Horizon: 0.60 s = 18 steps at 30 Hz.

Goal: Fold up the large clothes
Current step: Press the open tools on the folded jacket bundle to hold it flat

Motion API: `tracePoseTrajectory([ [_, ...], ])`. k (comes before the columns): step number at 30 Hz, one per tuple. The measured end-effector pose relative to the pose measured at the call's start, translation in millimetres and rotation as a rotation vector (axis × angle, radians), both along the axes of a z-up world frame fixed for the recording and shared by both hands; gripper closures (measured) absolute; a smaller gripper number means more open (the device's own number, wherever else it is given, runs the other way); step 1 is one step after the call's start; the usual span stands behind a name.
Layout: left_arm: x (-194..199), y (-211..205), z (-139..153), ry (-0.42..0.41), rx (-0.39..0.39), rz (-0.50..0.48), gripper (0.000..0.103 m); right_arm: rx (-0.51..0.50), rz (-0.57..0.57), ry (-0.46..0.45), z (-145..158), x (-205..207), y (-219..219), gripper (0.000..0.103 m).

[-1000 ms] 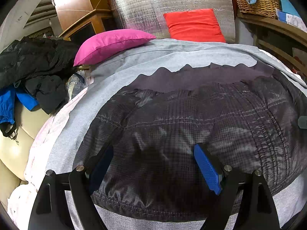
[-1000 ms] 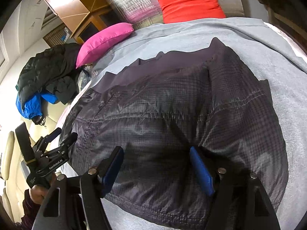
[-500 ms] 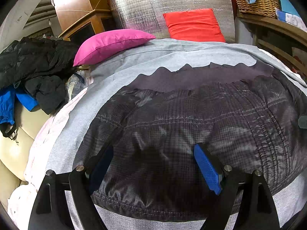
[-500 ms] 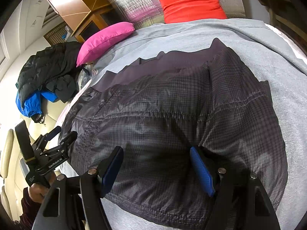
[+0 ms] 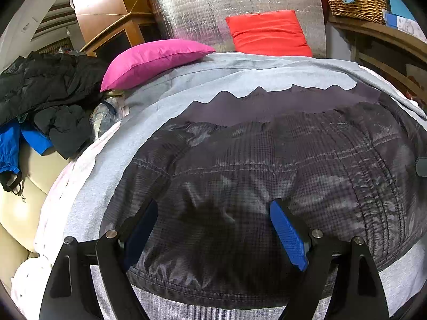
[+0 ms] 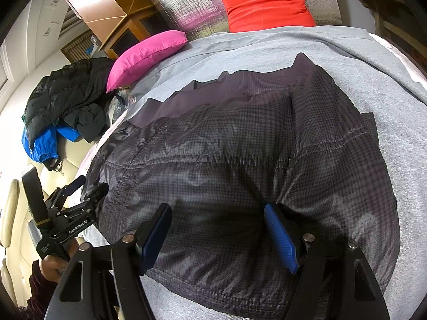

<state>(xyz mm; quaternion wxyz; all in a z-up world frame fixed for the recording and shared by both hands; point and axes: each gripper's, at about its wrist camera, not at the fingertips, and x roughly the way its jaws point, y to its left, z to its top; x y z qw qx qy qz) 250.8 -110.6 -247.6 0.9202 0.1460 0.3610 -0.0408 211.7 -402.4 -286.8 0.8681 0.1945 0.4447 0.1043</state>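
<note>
We hold both grippers low over the jacket, a dark checked one that lies spread flat on the grey sheet of the bed. The left gripper has its jaws spread wide, and the jacket's near part lies between them and under them — the blue pads seem to rest on the cloth, but nothing is pinched. The right gripper is the same: jaws spread, the checked cloth bulging up between the two pads, its near hem just below them. In the right view we also see the left gripper at the jacket's left edge, beside the cloth. The ribbed band of the jacket lies at the far side, toward the pink pillow and the red pillow. A heap of clothes lies at the left, well apart from the jacket.
</note>
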Motion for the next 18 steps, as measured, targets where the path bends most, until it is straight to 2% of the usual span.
tracePoseTrajectory([
  [18, 0.4, 2.8, 0.0, -0.002, 0.01, -0.006, 0.017, -0.011, 0.009, 0.0, 0.4, -0.1, 0.5, 0.027],
])
